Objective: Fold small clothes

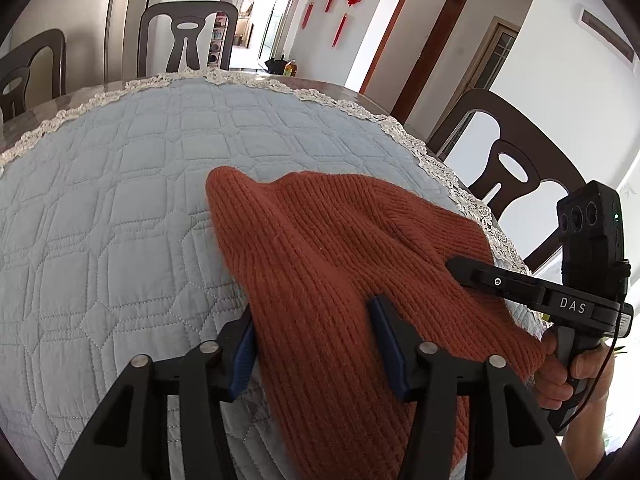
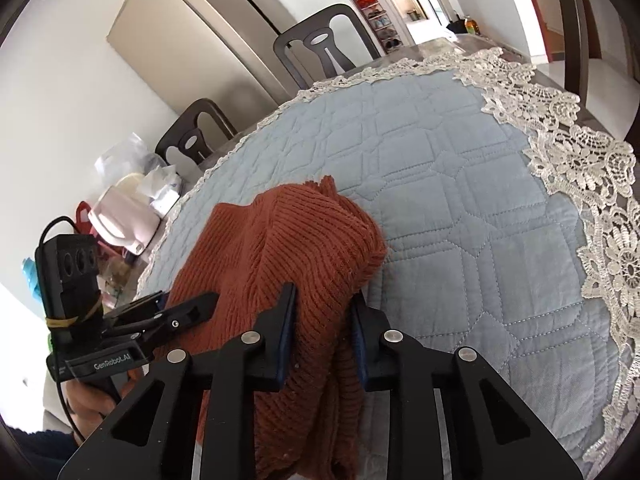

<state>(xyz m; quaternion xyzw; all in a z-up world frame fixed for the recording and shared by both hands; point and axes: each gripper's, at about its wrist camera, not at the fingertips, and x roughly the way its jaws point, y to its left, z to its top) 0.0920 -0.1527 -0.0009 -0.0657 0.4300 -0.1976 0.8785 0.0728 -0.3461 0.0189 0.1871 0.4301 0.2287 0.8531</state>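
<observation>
Grippers first: the right gripper (image 2: 324,332) has its blue-padded jaws drawn in on a bunched ridge of the rust knit garment (image 2: 288,248), apparently pinching it, while the left gripper (image 1: 316,344) straddles the near edge with jaws part-spread and cloth between them; whether its pads press is not clear. Both holds sit side by side at the near hem, judged as preparation to lift that edge for a fold. Garment is soft, ribbed and rumpled, lying on the pale blue quilted table cover (image 1: 120,184) edged with white lace (image 2: 568,152).

knit garment (image 1: 344,264) near end cut off by frame, hand (image 1: 560,376) partly hidden
</observation>
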